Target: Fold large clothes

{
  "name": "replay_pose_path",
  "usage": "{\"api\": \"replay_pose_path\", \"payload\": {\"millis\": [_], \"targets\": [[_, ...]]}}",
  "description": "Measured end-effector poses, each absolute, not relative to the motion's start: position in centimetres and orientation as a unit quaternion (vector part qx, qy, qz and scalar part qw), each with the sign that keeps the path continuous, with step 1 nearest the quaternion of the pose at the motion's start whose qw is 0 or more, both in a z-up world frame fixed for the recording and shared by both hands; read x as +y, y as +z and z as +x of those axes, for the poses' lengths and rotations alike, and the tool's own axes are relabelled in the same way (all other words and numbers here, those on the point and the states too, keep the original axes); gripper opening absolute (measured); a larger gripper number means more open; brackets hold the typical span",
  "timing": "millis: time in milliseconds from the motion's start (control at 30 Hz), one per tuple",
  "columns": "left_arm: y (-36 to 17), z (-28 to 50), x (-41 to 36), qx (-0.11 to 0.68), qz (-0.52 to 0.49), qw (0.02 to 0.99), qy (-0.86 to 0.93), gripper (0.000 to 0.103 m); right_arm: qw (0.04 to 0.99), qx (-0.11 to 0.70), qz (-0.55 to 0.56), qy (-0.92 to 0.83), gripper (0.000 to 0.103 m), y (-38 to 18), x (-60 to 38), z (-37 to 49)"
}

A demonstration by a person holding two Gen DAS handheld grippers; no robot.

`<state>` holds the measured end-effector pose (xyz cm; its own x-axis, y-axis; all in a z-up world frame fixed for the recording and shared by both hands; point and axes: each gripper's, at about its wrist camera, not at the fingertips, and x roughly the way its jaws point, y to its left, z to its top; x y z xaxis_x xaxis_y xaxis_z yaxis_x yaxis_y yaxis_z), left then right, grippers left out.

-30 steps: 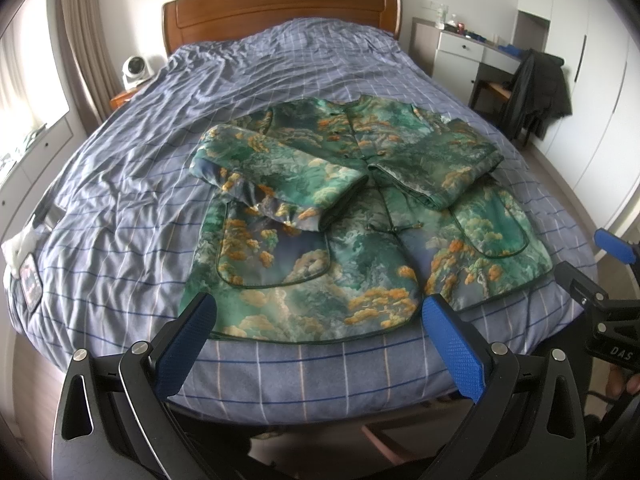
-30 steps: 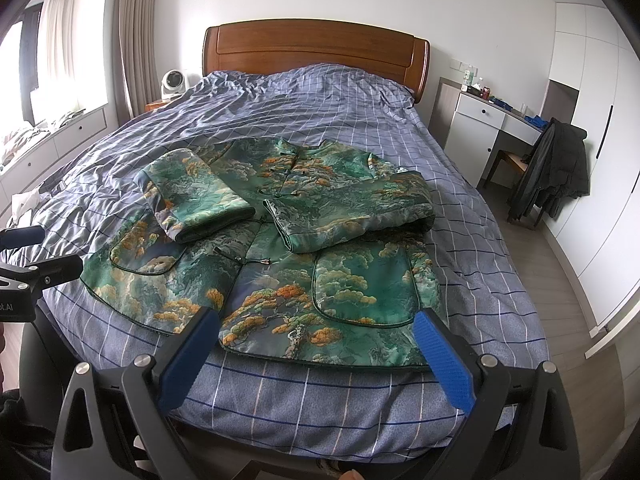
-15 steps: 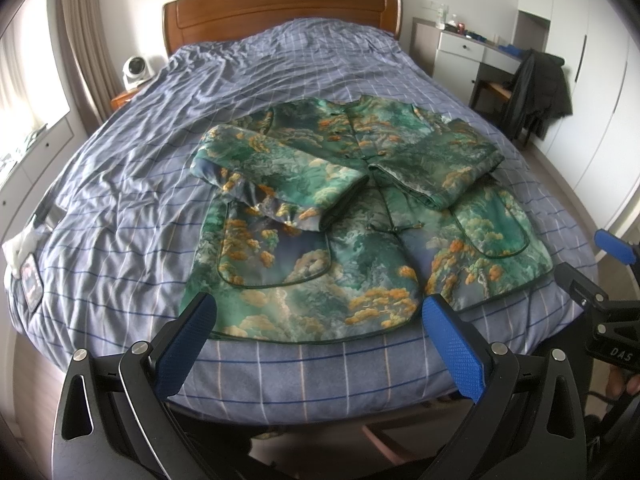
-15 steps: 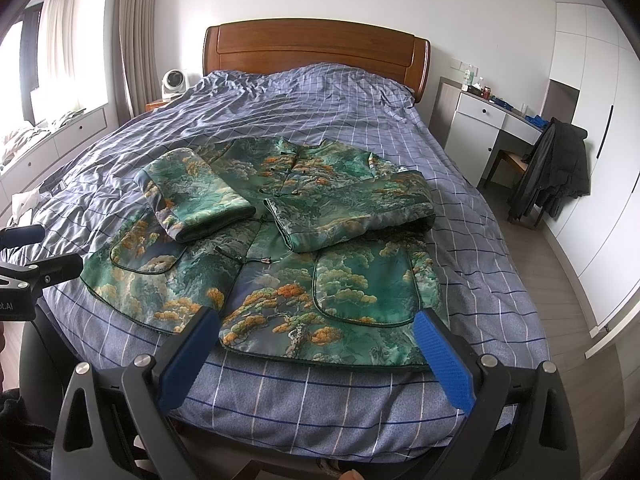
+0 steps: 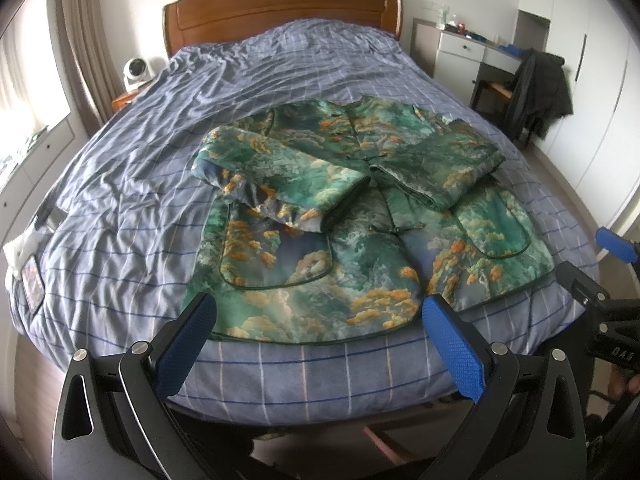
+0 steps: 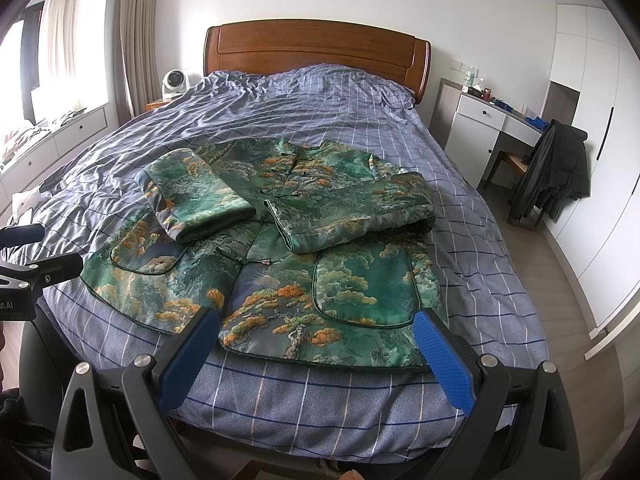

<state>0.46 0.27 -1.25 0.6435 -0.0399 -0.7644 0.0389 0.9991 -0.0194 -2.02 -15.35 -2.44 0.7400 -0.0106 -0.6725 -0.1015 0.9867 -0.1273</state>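
Note:
A green jacket [image 5: 360,248] [image 6: 288,272] with an orange tree print lies face up on the bed, its hem toward me. Both sleeves are folded in across the chest: the left sleeve [image 5: 280,176] [image 6: 196,196] and the right sleeve [image 5: 440,164] [image 6: 352,216]. My left gripper [image 5: 316,340] hangs open just short of the hem's left half, holding nothing. Over the hem's right half my right gripper [image 6: 316,348] is open too and holds nothing. Each gripper shows at the edge of the other's view.
The bed [image 6: 360,120] carries a blue checked duvet and a wooden headboard [image 6: 316,48]. A white desk [image 6: 496,120] and a chair with a dark coat [image 6: 556,168] stand to the right. A small fan [image 6: 174,80] sits on the nightstand at left.

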Motion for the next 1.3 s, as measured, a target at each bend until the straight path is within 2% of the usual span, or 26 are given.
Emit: {"api": "replay_pose_path", "payload": {"millis": [667,967,1133,1300], "targets": [[-1.4,1.5,2.5,0.410,0.015,0.912,0.003,0.102,0.932,0.352,-0.084,0.018,0.100,-2.2,-15.4,-2.2],[-1.9,1.1,2.1,0.394,0.010,0.918,-0.027,0.102,0.948,0.300,-0.105,-0.009,0.100,-0.6,-17.6,-1.8],[-2.8,1.0,1.3,0.408,0.009,0.912,-0.044,0.102,0.956,0.270,-0.113,0.033,0.100,-0.3,-18.6,-1.1],[-3.5,0.5,1.0,0.409,0.034,0.911,-0.039,0.102,0.931,0.325,-0.135,0.092,0.100,-3.2,-18.6,3.0]]}}
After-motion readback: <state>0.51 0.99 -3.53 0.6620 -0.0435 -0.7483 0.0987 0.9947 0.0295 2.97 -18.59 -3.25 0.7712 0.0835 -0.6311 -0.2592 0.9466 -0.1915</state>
